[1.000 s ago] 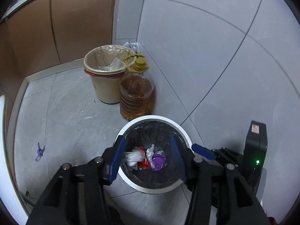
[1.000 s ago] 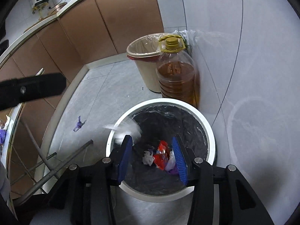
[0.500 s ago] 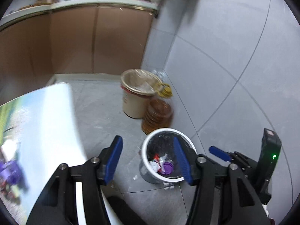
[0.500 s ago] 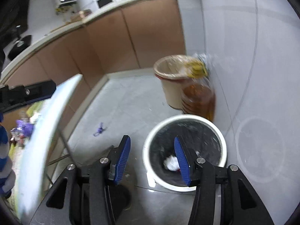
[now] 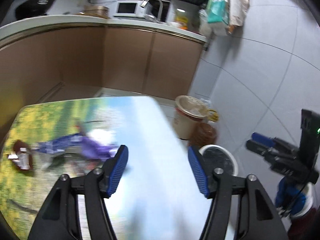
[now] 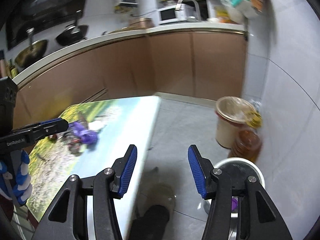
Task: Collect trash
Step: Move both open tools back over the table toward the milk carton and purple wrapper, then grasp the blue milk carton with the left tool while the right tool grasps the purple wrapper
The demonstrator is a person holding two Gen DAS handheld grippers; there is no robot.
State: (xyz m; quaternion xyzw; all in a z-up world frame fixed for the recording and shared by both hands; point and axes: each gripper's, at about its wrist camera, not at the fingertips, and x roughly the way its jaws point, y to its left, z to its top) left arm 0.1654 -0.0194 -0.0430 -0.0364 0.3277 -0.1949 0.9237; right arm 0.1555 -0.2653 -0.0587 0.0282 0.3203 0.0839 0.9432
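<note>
In the left wrist view the left gripper (image 5: 158, 169) fills the lower middle of the frame, its blue-padded fingers (image 5: 118, 169) spreading wider with nothing between them, above a counter (image 5: 152, 120) whose top bears a printed landscape. The trash sits blurred at the left of that frame: a purple heap (image 5: 88, 145) near the centre left and a dark red wrapper (image 5: 22, 158) close to the left edge, well apart from the pads. At the lower right of centre stands the white-rimmed bin (image 5: 230, 156) with a black liner, on the floor just beside the counter's edge; behind it are a beige bucket (image 5: 186, 120) and an amber oil jug (image 5: 208, 134). The right gripper (image 6: 162, 172) (seen in its own view at lower centre) is also opening and empty, over the counter's edge and the grey floor (image 6: 180, 124), with the bin at lower right.
</note>
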